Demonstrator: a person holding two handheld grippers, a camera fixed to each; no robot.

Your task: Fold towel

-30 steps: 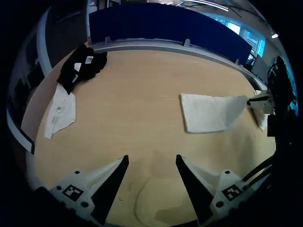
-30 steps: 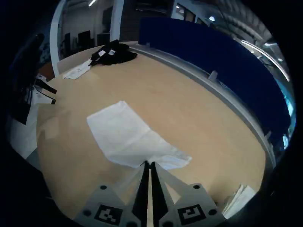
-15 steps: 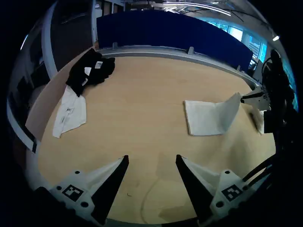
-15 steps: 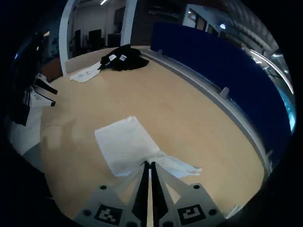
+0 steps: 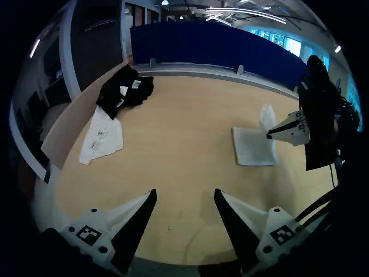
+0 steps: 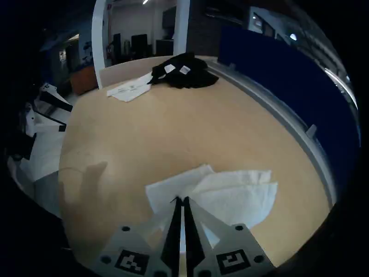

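The right gripper (image 6: 180, 199) has its fingers closed together on an edge of the white towel (image 6: 230, 194), holding that edge raised above the part lying flat on the wooden table (image 6: 184, 124). The left gripper (image 5: 184, 191) is spread wide and empty, well apart from the towel. A black garment (image 5: 122, 90) and a white garment (image 5: 104, 138) lie near a blue partition (image 5: 207, 41).
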